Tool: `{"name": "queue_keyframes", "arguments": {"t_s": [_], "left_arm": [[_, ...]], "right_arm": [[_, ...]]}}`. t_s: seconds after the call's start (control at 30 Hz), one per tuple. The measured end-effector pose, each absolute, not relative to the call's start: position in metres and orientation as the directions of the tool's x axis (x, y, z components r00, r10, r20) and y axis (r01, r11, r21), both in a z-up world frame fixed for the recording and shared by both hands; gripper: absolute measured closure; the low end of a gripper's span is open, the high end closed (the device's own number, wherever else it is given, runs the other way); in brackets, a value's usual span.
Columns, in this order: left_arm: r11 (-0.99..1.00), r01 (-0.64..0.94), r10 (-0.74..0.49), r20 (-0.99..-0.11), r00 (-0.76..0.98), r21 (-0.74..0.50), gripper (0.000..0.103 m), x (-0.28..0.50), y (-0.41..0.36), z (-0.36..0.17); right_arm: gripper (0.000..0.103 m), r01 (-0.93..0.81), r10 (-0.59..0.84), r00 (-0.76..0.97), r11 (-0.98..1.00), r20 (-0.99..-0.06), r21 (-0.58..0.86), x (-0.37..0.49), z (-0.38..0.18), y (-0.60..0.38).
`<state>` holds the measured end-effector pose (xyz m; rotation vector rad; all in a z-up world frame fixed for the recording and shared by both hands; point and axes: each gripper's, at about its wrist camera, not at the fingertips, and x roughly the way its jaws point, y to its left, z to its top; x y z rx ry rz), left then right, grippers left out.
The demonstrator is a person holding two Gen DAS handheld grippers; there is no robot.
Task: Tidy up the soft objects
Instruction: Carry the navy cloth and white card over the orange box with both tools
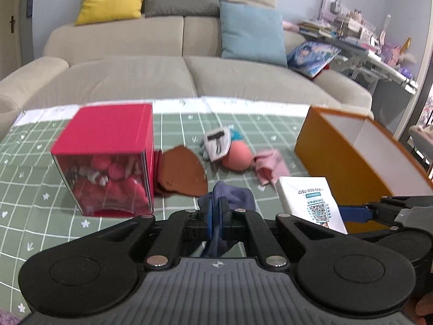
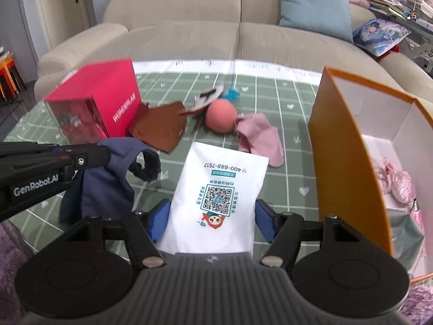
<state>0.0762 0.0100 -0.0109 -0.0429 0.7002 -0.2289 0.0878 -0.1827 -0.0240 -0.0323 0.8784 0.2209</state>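
Note:
My left gripper point(image 1: 216, 208) is shut on a blue-purple cloth point(image 1: 232, 195), which hangs from its jaws above the table. In the right wrist view the same cloth point(image 2: 108, 181) droops from the left gripper point(image 2: 81, 159). My right gripper point(image 2: 213, 216) is shut on a white soft packet point(image 2: 219, 187) printed with a QR code, its blue pads point(image 2: 159, 219) pressing both sides. On the green checked tablecloth point(image 2: 292, 140) lie a pink ball point(image 2: 220, 119), a pink cloth point(image 2: 258, 138), a brown felt piece point(image 2: 159, 127) and a white-and-black fabric item point(image 1: 217, 143).
A red box with a clear front point(image 1: 108, 149) stands at the left. At the right stands an open orange box point(image 2: 338, 149) with a pink soft item point(image 2: 400, 184) inside. Behind the table is a beige sofa point(image 1: 130, 75) with cushions.

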Motion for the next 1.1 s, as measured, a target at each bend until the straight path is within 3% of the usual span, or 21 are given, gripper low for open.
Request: {"name": "queue_keyframes", "arguments": {"t_s": [0.67,1.1], "left_arm": [[0.906,0.395,-0.419,-0.466,0.779,-0.155,0.099,0.06,-0.062,0.073],[0.806,0.573,-0.568,-0.467,0.677,-0.15,0.099,0.114,-0.164,0.094]], "right_arm": [[0.037,-0.101,0.148,0.751,0.989,-0.644,0.108,0.046,0.061,-0.257],[0.037,-0.086,0.101,0.774,0.995,-0.625,0.055,0.078,0.076,-0.339]]}}
